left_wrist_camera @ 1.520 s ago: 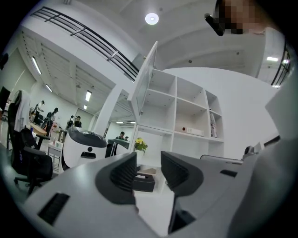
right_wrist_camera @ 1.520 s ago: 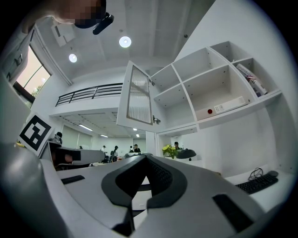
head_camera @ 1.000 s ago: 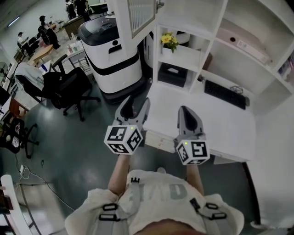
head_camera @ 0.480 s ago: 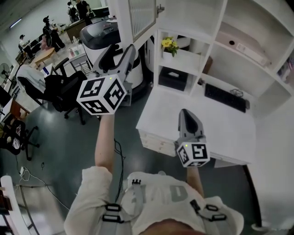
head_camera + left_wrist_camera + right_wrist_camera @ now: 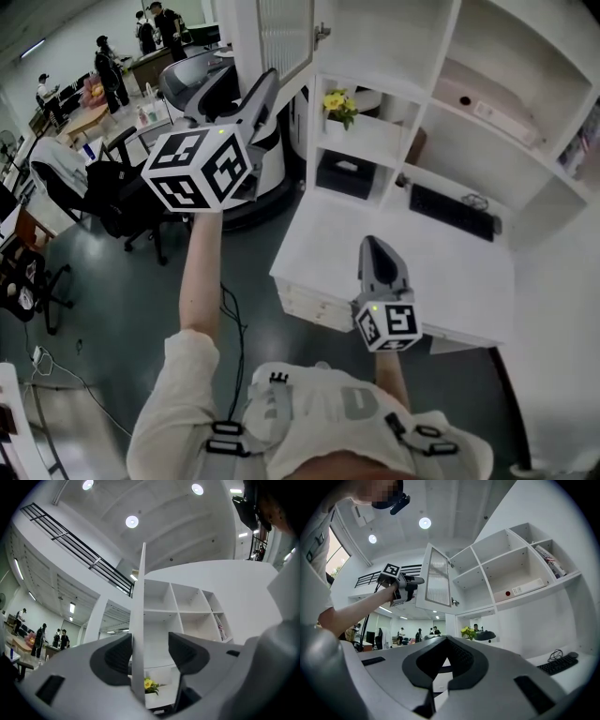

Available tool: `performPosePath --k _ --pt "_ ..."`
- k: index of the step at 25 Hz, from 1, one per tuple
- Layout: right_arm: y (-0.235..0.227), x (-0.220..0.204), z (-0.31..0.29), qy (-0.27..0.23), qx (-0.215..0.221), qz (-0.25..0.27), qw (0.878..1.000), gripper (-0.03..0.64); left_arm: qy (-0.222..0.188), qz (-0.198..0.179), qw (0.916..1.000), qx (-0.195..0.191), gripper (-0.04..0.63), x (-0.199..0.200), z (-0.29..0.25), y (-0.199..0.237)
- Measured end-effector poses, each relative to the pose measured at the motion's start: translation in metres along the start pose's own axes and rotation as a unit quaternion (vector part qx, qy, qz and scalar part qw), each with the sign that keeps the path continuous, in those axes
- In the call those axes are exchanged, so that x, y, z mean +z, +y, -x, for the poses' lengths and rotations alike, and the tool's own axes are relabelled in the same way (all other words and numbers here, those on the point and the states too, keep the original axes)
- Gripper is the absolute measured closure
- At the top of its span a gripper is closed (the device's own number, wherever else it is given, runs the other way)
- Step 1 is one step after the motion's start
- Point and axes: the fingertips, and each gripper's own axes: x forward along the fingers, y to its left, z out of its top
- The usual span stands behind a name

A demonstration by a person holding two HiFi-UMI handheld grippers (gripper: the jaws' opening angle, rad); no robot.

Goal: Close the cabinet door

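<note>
Overhead, left gripper [image 5: 242, 92] straddles the cabinet door [image 5: 281, 33] edge, jaws apart.

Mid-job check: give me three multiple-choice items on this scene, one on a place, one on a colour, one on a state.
1. The yellow flowers stand: A on a chair; B on a shelf of the white shelf unit; C on the floor.
2. The keyboard is: A white; B black; C red.
3. The cabinet door is: A shut; B open; C removed.

Answers: B, a shelf board bears them; B, it is dark against the white desk; B, its edge juts out between the parted jaws of the left gripper.
</note>
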Motion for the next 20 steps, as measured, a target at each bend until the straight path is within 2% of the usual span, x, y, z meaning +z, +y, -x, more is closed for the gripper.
performPosePath --k 7,11,15,18,20 --pt "-0.005 -0.002 0.006 0.007 -0.006 -0.003 1.000 0.620 -0.003 0.016 0.9999 0.004 0.360 0.000 -0.004 0.003" --pt "-0.006 -0.005 0.008 0.011 -0.007 -0.004 1.000 0.620 -0.003 0.021 0.9997 0.007 0.424 -0.001 -0.004 0.006" --pt "-0.010 -0.009 0.009 0.016 -0.010 -0.003 1.000 0.620 -0.001 0.013 0.9998 0.013 0.450 -0.002 -0.005 0.006" --pt "-0.011 -0.010 0.009 0.016 -0.012 -0.003 1.000 0.620 0.000 0.014 0.9996 0.023 0.514 -0.002 -0.004 0.011" --pt "-0.013 -0.010 0.009 0.016 -0.014 -0.004 1.000 0.620 0.000 0.018 0.9996 0.022 0.514 -0.002 -0.004 0.013"
